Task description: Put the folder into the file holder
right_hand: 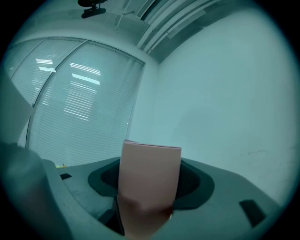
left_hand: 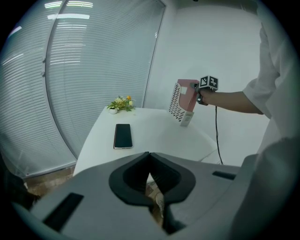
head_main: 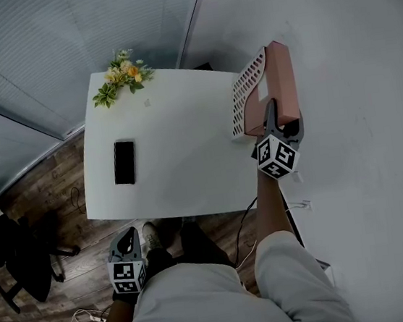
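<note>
Folder [head_main: 280,74]: pink, flat, smooth board, upright, clamped in right hand-held gripper [head_main: 284,119], just beside perforated white file holder [head_main: 246,93] at edge of smooth white surface [head_main: 179,159]. Left hand-held gripper [head_main: 127,238]: jaws together, empty.

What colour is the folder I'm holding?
The folder is dusty pink, clearest in the head view.
</note>
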A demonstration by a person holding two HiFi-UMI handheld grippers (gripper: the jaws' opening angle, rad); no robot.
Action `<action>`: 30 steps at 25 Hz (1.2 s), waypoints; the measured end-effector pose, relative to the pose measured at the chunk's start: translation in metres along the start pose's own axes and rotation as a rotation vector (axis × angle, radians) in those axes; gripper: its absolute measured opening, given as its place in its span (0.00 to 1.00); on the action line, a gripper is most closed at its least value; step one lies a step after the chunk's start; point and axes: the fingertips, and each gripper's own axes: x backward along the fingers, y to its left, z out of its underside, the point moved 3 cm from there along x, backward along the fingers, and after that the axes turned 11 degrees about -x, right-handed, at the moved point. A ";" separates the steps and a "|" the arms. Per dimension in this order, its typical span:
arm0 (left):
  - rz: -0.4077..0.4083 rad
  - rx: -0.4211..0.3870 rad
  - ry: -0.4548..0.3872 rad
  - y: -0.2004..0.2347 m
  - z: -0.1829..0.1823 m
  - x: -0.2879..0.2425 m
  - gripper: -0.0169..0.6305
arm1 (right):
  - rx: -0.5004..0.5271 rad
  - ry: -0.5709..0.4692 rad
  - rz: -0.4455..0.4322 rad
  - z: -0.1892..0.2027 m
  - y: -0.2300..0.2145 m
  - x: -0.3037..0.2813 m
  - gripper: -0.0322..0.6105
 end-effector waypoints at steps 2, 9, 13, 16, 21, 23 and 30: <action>0.000 0.000 0.003 -0.001 0.000 -0.001 0.04 | 0.004 0.012 -0.002 0.006 -0.001 0.000 0.52; 0.006 0.002 0.002 -0.006 -0.001 -0.005 0.04 | 0.007 0.047 0.004 0.028 -0.009 0.005 0.53; 0.007 0.002 0.002 -0.007 0.001 -0.004 0.04 | 0.006 0.044 0.002 0.029 -0.008 0.007 0.54; 0.006 -0.006 -0.011 -0.009 -0.003 -0.003 0.04 | 0.001 0.053 -0.008 0.029 -0.009 0.006 0.56; 0.007 -0.010 -0.028 -0.008 -0.007 -0.001 0.04 | 0.015 0.049 -0.036 0.019 -0.006 0.015 0.58; 0.009 -0.015 -0.041 -0.008 -0.011 0.000 0.04 | 0.015 0.042 -0.037 0.012 -0.007 0.023 0.59; 0.034 -0.057 -0.112 -0.008 -0.033 0.004 0.04 | 0.037 0.031 -0.040 -0.019 -0.008 0.081 0.59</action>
